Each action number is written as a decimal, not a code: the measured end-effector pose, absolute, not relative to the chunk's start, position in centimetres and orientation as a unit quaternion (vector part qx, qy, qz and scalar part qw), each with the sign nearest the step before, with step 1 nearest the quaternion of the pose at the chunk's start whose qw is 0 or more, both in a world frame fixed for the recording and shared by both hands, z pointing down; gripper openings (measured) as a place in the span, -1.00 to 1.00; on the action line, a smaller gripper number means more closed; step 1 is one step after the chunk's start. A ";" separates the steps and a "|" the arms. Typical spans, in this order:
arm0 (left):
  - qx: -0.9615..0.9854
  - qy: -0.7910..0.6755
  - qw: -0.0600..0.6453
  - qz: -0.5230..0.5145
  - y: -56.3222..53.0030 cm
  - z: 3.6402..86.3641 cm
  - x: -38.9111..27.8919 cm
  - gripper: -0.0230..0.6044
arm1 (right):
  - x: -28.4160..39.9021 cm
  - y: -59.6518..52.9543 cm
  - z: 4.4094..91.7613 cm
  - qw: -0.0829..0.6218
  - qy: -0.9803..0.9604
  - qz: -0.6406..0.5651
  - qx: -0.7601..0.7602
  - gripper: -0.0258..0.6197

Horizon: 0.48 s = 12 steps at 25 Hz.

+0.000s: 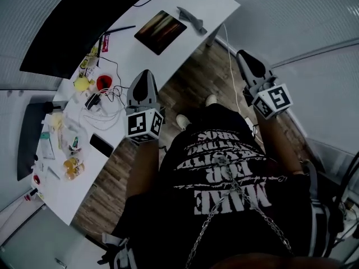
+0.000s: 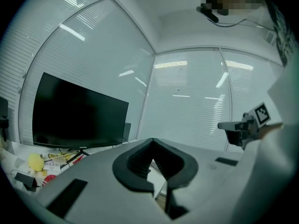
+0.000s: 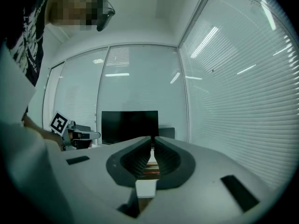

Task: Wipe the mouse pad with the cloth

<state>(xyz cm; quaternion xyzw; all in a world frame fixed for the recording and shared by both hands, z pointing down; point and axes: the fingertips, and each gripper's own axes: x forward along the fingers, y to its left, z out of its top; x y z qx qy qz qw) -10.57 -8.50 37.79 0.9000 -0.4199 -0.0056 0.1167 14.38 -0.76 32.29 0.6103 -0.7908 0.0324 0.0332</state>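
A long white table runs from upper right to lower left. At its far end a dark mouse pad lies flat, with a grey cloth just beside its corner. A black monitor stands along the back edge. Midway lie a yellow thing, a red thing, tangled cables and a black phone. Small clutter covers the near end.

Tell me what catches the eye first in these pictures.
Two handheld grippers with marker cubes dominate the head view: the left gripper at the edge of the white desk, the right gripper over the wooden floor, both shut and empty. Farther along the desk lie the dark mouse pad and the grey cloth beside it; a big black monitor stands on the left.
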 end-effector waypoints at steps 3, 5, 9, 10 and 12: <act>0.896 -0.423 0.134 0.001 -10.1 39.0 -10.4 -0.91 | 14.7 -2.7 33.3 0.038 -0.795 0.039 0.605 -0.92; 0.894 -0.427 0.136 0.008 -11.5 39.7 -10.3 -0.91 | 14.9 -4.5 34.0 0.042 -0.798 0.044 0.599 -0.92; 0.883 -0.445 0.146 0.027 -14.9 41.9 -10.0 -0.91 | 16.3 -9.3 36.9 0.048 -0.806 0.068 0.586 -0.92; 0.880 -0.449 0.151 0.034 -15.9 42.6 -9.8 -0.91 | 16.7 -10.6 37.6 0.048 -0.809 0.076 0.581 -0.92; 0.876 -0.453 0.162 0.048 -17.9 44.1 -9.0 -0.91 | 17.3 -13.5 39.1 0.054 -0.816 0.089 0.568 -0.92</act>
